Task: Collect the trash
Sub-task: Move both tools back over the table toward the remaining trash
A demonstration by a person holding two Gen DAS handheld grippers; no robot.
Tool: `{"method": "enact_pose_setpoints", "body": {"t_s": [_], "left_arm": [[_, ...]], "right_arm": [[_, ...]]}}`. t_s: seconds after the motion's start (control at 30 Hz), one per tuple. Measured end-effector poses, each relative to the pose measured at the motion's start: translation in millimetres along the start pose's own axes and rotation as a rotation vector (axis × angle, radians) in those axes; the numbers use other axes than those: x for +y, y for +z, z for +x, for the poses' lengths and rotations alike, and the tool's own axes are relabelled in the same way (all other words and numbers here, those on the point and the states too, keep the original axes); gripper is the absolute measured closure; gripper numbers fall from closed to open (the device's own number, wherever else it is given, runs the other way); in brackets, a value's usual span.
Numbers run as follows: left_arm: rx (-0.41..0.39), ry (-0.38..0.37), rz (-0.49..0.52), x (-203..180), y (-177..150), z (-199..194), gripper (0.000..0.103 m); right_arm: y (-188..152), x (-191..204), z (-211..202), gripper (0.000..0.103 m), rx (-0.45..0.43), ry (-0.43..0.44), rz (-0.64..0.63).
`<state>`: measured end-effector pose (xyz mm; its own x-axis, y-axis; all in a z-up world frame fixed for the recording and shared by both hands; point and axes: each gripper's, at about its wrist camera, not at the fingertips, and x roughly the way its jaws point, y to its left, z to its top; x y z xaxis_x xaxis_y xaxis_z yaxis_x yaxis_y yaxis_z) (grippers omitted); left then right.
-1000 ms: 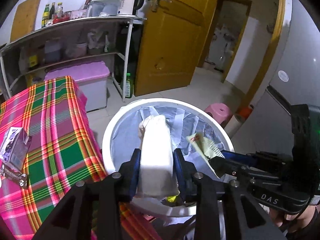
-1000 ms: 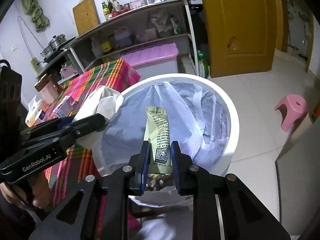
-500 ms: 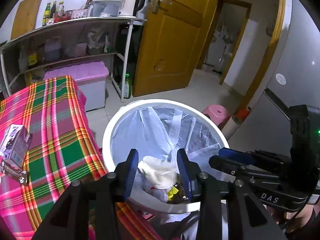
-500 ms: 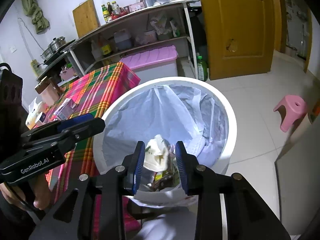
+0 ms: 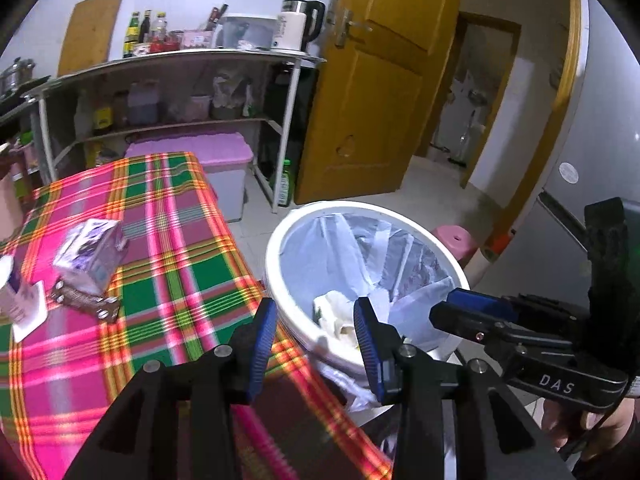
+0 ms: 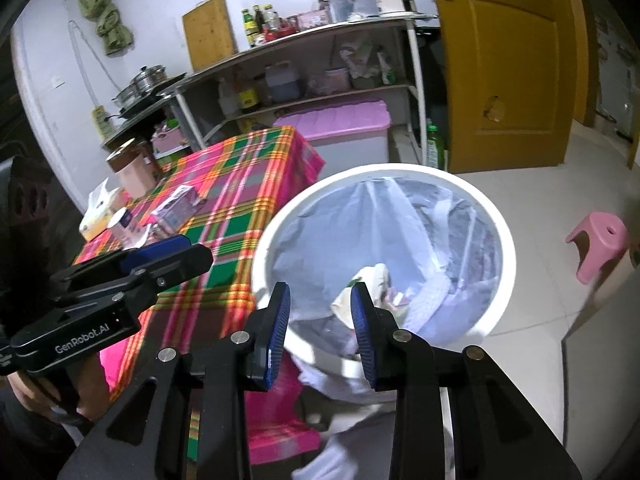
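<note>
Trash: crumpled white wad (image 5: 336, 314) already in lined bin (image 5: 280, 264) just beyond both spread, empty grippers, left gripper (image 5: 316, 344) and right gripper (image 6: 320, 330); carton (image 5: 90, 254) and wrapper (image 5: 86, 302) left on tablecloth (image 5: 168, 280), beyond-left.

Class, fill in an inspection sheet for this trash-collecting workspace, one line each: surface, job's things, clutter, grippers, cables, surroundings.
Surface: plaid tablecloth covers the table beside the bin.
Job's things: white trash bin with plastic liner holds crumpled white paper; small carton and brown wrapper lie on the cloth.
Clutter: tissue pack and a brown-lidded container at the table's far end.
Grippers: left gripper and right gripper open, nothing between the pads; jaws have just been opening.
Cables: nothing seen.
Surroundings: metal shelf with bottles, kettle, yellow door, pink stool.
</note>
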<state>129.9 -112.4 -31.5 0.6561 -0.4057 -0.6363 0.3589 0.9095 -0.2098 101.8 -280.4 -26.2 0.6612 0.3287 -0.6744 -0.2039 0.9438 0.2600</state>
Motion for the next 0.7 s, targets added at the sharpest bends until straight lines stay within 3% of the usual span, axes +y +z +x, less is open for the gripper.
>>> {"method": "enact_pose_setpoints", "body": {"t_s": [0.13, 0.7], "left_arm": [[-0.01, 0.026, -0.018, 8, -8, -15, 0.063], [-0.043, 0.173, -0.131, 65, -40, -69, 0.063]], "right_arm": [[-3, 14, -1, 0.066, 0.001, 0.028, -0.024], [-4, 77, 14, 0.063, 0.013, 0.135, -0.146]]}}
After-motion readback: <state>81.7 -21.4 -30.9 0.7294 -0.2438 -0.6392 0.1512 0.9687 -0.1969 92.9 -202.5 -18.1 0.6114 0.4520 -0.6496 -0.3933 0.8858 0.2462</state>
